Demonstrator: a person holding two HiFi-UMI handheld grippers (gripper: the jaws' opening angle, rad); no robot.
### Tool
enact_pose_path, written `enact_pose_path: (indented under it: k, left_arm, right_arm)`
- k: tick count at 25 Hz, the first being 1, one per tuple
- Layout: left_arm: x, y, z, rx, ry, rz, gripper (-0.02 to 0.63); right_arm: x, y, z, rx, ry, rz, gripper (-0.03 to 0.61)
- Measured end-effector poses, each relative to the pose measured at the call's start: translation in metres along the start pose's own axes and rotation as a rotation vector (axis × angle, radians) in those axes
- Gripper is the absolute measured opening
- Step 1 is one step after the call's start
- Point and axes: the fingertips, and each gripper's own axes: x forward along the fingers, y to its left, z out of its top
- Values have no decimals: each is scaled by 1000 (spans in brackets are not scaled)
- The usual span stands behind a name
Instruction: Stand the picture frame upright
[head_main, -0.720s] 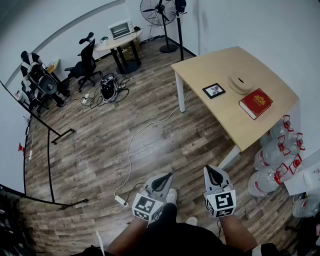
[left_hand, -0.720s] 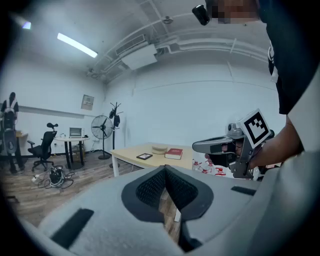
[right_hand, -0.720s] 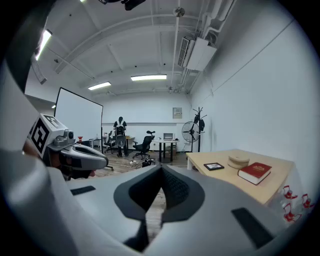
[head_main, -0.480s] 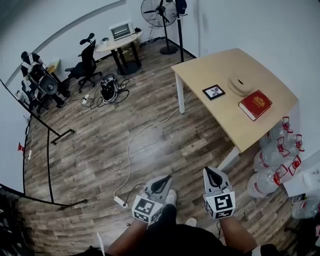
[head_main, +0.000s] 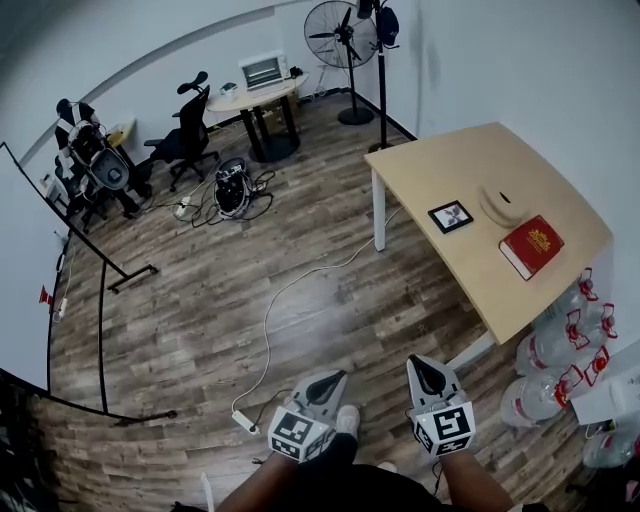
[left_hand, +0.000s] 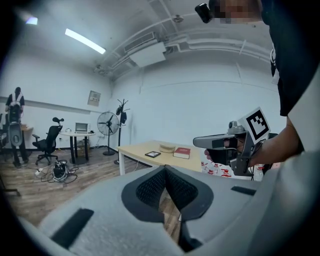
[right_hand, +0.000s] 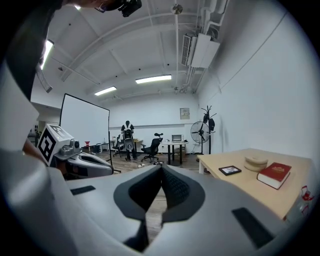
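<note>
Holding grey left gripper (head_main: 334, 376) and grey right gripper (head_main: 419, 363) low by the legs, both pinched closed on nothing. Facing small black picture frame (head_main: 450, 216), flat on light wooden table (head_main: 430, 165), well ahead and rightward, beside round beige disc (head_main: 501, 205). Probably nearer the right gripper; needs a walk-up first.

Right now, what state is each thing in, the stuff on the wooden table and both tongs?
Small black picture frame: lying flat on the light wooden table, not yet upright.
Red hardcover book: closed, lying flat.
Round beige disc-shaped object: sitting flat.
Left tongs: shut, empty, away from the table.
Right tongs: shut, empty, away from the table.
</note>
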Motion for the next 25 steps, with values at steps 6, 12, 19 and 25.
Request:
enact_pose_path:
  k: [6,12,19,25]
  left_arm:
    - [22,65,21,21,-19,-15,0]
    - [36,124,37,32,-31,-42,0]
    - [60,156,29,-31,-11,-59,0]
    - [112,172,28,-29,33,-89,0]
  right_arm:
    - [68,0,24,2,-24,4,9]
    - [122,3,44,39,-27,-13,9]
    - [153,-18,41,49,12,-50,9]
    - [181,-71,33,103,32,-100,9]
